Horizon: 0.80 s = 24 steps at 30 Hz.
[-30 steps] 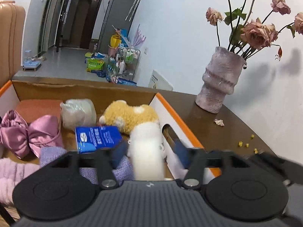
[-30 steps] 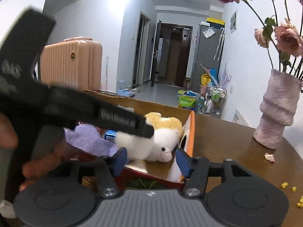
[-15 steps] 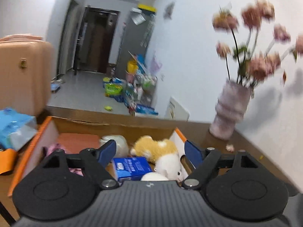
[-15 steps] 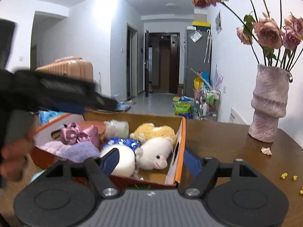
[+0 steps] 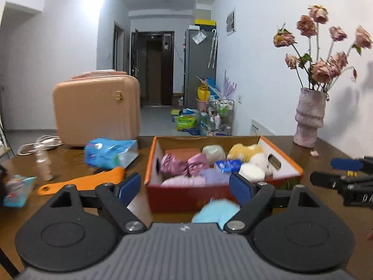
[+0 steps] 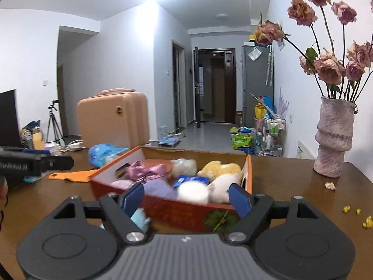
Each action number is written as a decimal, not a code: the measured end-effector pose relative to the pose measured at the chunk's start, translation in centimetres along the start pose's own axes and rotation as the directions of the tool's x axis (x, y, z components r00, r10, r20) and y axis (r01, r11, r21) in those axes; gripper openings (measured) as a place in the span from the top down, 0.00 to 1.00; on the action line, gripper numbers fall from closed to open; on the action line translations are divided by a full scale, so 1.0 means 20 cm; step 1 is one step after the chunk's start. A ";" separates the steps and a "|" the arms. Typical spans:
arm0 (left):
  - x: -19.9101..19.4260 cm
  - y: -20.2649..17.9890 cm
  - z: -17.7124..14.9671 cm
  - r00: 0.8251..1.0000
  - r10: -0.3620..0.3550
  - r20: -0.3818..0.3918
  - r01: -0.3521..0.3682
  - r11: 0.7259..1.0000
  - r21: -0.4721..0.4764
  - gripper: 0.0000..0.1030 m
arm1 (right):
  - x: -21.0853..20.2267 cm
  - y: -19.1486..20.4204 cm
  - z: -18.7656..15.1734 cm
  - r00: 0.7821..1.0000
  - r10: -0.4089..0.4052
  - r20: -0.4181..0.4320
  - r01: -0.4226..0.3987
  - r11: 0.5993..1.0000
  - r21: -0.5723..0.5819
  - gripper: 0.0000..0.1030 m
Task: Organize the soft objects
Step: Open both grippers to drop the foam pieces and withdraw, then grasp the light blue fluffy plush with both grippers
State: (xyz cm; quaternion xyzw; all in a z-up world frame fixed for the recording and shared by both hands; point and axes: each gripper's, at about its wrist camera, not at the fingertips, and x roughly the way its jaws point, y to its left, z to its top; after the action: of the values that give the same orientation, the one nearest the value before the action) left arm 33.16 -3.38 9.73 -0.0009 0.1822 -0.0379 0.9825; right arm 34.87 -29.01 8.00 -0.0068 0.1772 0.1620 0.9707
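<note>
The left gripper stands wide, its jaws having just been opening, and nothing is clamped between them; a blurred pale-blue soft thing, perhaps a cloth or pouch, lies low on the table just in front of the box. The right gripper is likewise spread wide after opening, its blue pads clear of everything.

Beyond both sits the orange-rimmed box on the brown table. Inside it lie a pink satin bow, a lilac knit piece, a white plush toy beside a white fluffy ball, a yellow plush, a blue packet and a pale wrapped bundle at the back.

Left of the box, on the table, are an orange flap, a blue plastic bag and a small bottle. A peach suitcase stands behind. To the right a rough pink vase of dried roses stands well apart from the box, with yellow crumbs near the table's edge
</note>
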 end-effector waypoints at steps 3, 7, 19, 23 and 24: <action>-0.18 0.01 -0.14 1.000 0.012 -0.003 -0.012 1.000 -0.011 0.16 | -0.14 0.08 -0.11 1.000 0.011 -0.003 -0.011 1.000 0.014 0.22; -0.36 0.03 -0.32 0.998 -0.022 -0.056 0.019 0.999 -0.045 0.16 | -0.30 0.16 -0.29 0.998 0.033 -0.045 -0.030 0.997 0.065 0.22; -0.41 0.10 -0.37 0.997 -0.030 -0.065 0.025 0.997 -0.072 0.16 | -0.36 0.24 -0.35 0.997 0.028 -0.071 -0.022 0.997 0.080 0.22; -0.35 0.11 -0.38 0.996 -0.040 -0.083 0.033 0.996 -0.085 0.16 | -0.31 0.24 -0.35 0.996 0.037 -0.087 -0.029 0.996 0.088 0.22; -0.33 0.11 -0.38 0.995 -0.045 -0.089 0.037 0.995 -0.090 0.16 | -0.29 0.23 -0.35 0.995 0.039 -0.091 -0.031 0.996 0.090 0.23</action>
State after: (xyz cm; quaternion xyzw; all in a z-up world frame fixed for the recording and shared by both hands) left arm 24.56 -0.59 4.98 -0.0465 0.2282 -0.0501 0.9712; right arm 25.95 -26.84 3.69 0.0316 0.2291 0.1704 0.9578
